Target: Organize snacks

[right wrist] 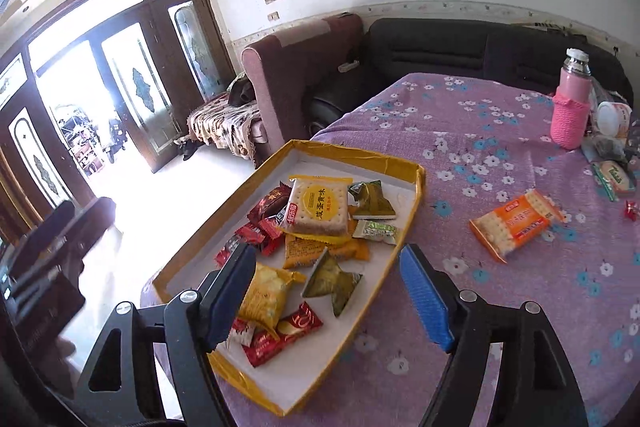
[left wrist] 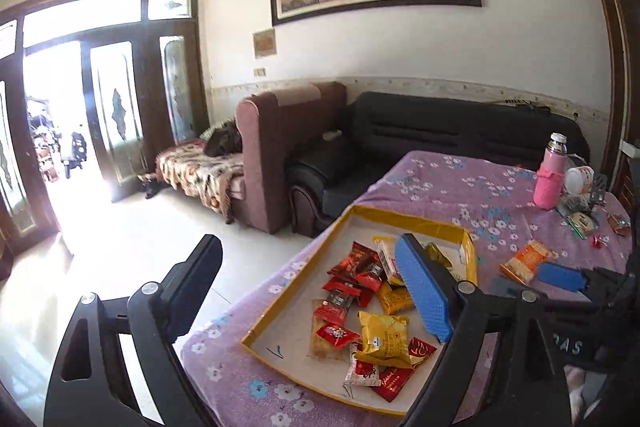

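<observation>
My right gripper (right wrist: 328, 291) spread wide, empty, low centre of right wrist frame, above near end of tray (right wrist: 416, 195). My left gripper (left wrist: 316, 291) also apart, holding nothing, low in left wrist frame.

Orange cracker pack (right wrist: 516, 225) lies loose on purple tablecloth (right wrist: 480, 115), right of tray, well apart from it.

Handling, my guess: light, crinkly film, slippery; crackers inside brittle. Take across short width near middle, gentle squeeze, no crushing.

More small wrappers (right wrist: 612, 179) at far right edge, by pink bottle (right wrist: 570, 111).
</observation>
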Available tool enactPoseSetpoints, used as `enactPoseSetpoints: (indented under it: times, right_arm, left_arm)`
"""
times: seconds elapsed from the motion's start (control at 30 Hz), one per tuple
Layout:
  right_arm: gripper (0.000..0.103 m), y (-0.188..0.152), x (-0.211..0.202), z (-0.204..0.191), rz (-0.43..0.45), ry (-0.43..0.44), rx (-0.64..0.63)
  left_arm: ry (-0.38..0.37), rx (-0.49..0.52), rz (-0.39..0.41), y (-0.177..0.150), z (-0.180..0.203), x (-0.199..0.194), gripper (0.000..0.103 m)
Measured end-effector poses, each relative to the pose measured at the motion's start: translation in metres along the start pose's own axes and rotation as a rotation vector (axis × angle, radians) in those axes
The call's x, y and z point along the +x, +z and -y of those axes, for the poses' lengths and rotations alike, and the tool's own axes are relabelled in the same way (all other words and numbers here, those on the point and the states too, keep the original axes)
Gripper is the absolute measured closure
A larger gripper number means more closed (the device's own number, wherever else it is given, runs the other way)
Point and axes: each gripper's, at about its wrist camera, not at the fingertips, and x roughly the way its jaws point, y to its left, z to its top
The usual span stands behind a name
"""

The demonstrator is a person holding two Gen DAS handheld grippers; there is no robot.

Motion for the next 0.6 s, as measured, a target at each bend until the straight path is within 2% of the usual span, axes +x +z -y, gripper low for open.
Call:
enactPoseSetpoints:
  times: [0.03, 0.1, 0.23, 0.37, 0.43, 0.6]
  right_arm:
    - [0.025, -0.006, -0.011, -0.001, 0.015, -0.004, -0.014]
    - [0.024, -0.019, -0.031, -0.001, 0.045, -0.012, -0.041]
    - [0.02, -0.043, -0.062, 0.001, 0.081, -0.021, -0.063]
    - [0.019, -0.067, -0.071, 0.002, 0.065, -0.002, -0.059]
    - [0.019, -0.077, -0.069, 0.002, 0.052, 0.013, -0.057]
    - [0.019, -0.095, -0.066, -0.002, 0.021, 0.038, -0.055]
  left_arm:
    - [0.027, -0.004, 0.022, 0.001, 0.0, -0.009, 0.009]
    - [0.06, -0.022, 0.06, 0.001, -0.002, -0.028, 0.0]
    - [0.04, -0.068, 0.081, -0.007, -0.004, -0.048, 0.0]
    - [-0.047, -0.027, -0.042, -0.021, 0.009, -0.036, 0.0]
    - [-0.045, -0.015, -0.1, -0.031, 0.015, -0.028, 0.0]
    - [-0.048, 0.015, -0.179, -0.045, 0.029, -0.02, 0.0]
